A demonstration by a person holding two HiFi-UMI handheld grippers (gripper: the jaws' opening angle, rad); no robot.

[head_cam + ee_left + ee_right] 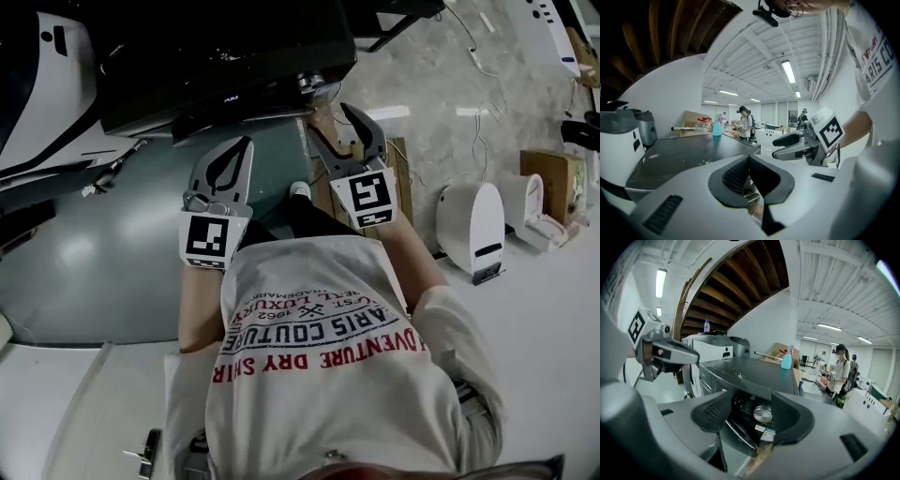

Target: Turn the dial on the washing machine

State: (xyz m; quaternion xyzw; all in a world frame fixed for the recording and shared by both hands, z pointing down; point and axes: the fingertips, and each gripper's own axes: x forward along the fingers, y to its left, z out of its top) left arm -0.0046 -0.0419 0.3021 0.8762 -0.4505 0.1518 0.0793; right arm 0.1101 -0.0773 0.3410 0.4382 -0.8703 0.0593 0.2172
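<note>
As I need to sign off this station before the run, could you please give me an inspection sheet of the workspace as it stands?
Surface: dark top of the washing machine, with a few pale specks.
Job's things: silver dial on the front panel, untouched.
Clutter: blue spray bottle at the far end of the top; cardboard box and white appliance on the floor.
Grippers: left gripper shut, nothing in it; right gripper open, dial ahead of its jaws, no contact.
Cables: thin cable loose on the floor to the right.
Surroundings: open hall; person standing at a far bench.
</note>
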